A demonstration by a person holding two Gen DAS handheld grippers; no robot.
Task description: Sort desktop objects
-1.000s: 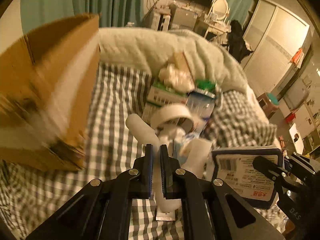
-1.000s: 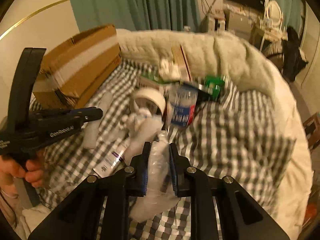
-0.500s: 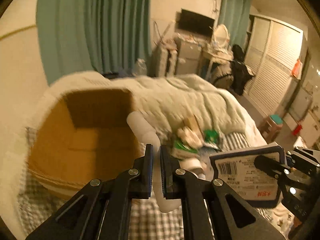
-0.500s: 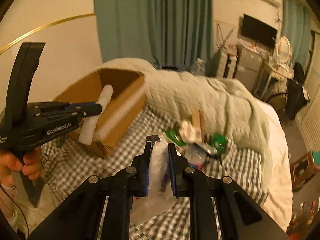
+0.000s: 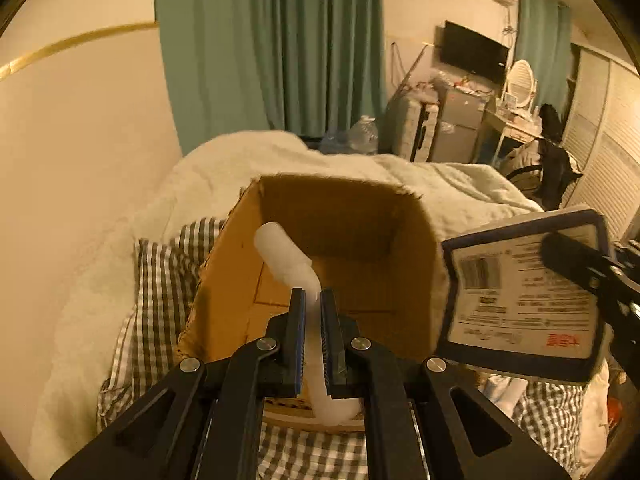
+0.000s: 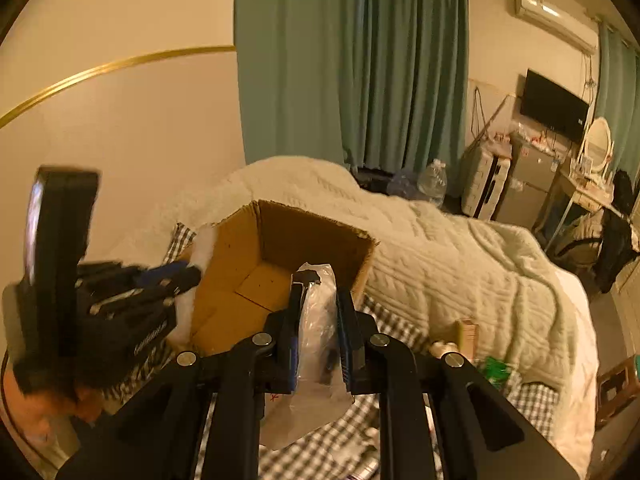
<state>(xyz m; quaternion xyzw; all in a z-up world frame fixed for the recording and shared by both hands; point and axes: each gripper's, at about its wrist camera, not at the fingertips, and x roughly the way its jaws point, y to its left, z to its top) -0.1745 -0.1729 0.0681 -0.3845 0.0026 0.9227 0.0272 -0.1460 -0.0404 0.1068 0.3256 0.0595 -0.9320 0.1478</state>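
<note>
Over the near edge of the cardboard box (image 5: 340, 248) on the bed, the left gripper (image 5: 313, 334) clamps a soft white tube (image 5: 286, 258) at its flattened waist (light, bendy, likely to slip). The right gripper (image 6: 318, 330) pinches a crinkly plastic-bagged packet (image 6: 316, 312) just above the box's near rim. The box's open mouth looks roomy; its walls seem thin.
</note>
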